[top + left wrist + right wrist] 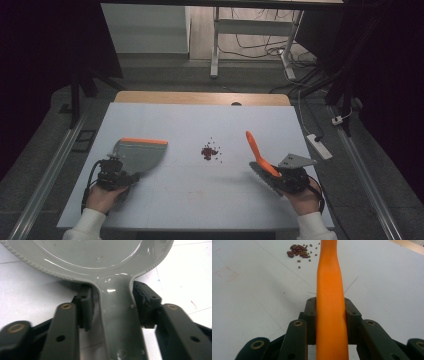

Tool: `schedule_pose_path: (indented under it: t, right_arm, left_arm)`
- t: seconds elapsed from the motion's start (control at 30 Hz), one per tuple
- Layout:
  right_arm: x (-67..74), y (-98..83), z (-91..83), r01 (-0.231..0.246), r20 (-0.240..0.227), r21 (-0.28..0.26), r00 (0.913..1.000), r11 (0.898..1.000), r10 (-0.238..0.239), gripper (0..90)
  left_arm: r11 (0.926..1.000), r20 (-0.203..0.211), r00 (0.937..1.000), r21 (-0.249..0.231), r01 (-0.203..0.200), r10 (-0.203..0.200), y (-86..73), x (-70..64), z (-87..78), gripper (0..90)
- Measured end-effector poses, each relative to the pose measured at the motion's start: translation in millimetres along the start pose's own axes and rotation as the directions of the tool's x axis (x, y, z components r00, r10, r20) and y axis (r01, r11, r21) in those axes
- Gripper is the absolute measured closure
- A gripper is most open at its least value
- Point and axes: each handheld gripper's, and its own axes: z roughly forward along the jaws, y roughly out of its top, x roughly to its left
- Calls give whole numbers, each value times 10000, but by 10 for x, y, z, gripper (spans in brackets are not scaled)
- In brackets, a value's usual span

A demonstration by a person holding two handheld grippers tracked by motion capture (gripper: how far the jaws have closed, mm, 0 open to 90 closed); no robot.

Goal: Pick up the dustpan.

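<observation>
Grasp step: we have left claw (112, 305) clamped on grey dustpan (140, 154) handle, right claw (329, 315) clamped on orange brush (256, 148) handle. Spilled beans (210, 151) mid-tabletop (180, 200), between tools. Next, we judge: pan lip beside pile, sweep in.

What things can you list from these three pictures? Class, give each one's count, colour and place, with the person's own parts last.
Grey plastic dustpan with orange edge: one, grey, left on the table, handle between the left tongs.
Orange plastic brush handle: one, orange, right side, clamped in the right tongs.
Small scattered beans: one cluster, dark red with a few greenish, table centre.
White table top: one, white, under everything.
White power strip: one, white, floor right of the table.
Left tongs: black, shut on the dustpan handle.
Right tongs: black, shut on the brush handle.
Hands: two, white sleeves, bottom edge.
</observation>
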Motion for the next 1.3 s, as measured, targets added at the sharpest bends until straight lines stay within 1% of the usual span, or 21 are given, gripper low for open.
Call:
schedule_pose_path:
  t: [0.07,0.17,0.27,0.3,0.43,0.63,0.7,1.13,1.23,1.27,1.3]
  right_arm:
    - [-3,0,-6,12,7,-10,10000,10000,-12,699]
    - [-5,-1,-10,1,3,-26,10000,10000,-1,699]
    - [-7,-4,-6,-21,9,-11,10000,10000,21,699]
    - [-7,-5,-4,-19,9,-5,10000,10000,19,699]
    - [-4,-5,2,40,-6,26,10000,10000,-40,699]
    - [-3,-3,1,54,-22,19,10000,10000,-54,699]
    - [-2,-2,1,71,-20,18,10000,10000,-71,699]
    - [21,0,25,103,-54,77,9999,9999,-103,699]
    - [22,1,24,119,-54,64,9999,9999,-119,699]
    - [22,1,24,121,-63,56,9999,9999,-120,699]
    - [21,1,24,124,-67,49,9999,9999,-124,699]
  left_arm:
    - [10000,9,10000,-21,-27,27,-2,9,-1,592]
    - [9999,81,10000,-122,53,-52,-8,45,-13,607]
    - [9999,163,9998,-151,79,-77,-12,65,-18,614]
    - [9997,213,9997,-229,105,-100,-15,80,-27,614]
    - [9994,215,9997,-338,102,-95,-18,93,-35,616]
    - [9989,323,9995,-472,1,15,-22,131,-59,618]
    - [9982,318,9995,-591,-42,61,-24,150,-81,618]
    - [9946,274,9992,-1005,-265,294,-34,195,-138,620]
    - [9921,424,9983,-1210,-341,395,-36,208,-162,620]
    - [9895,545,9970,-1370,-467,546,-38,212,-175,620]
    - [9895,545,9970,-1370,-467,546,-38,212,-175,620]
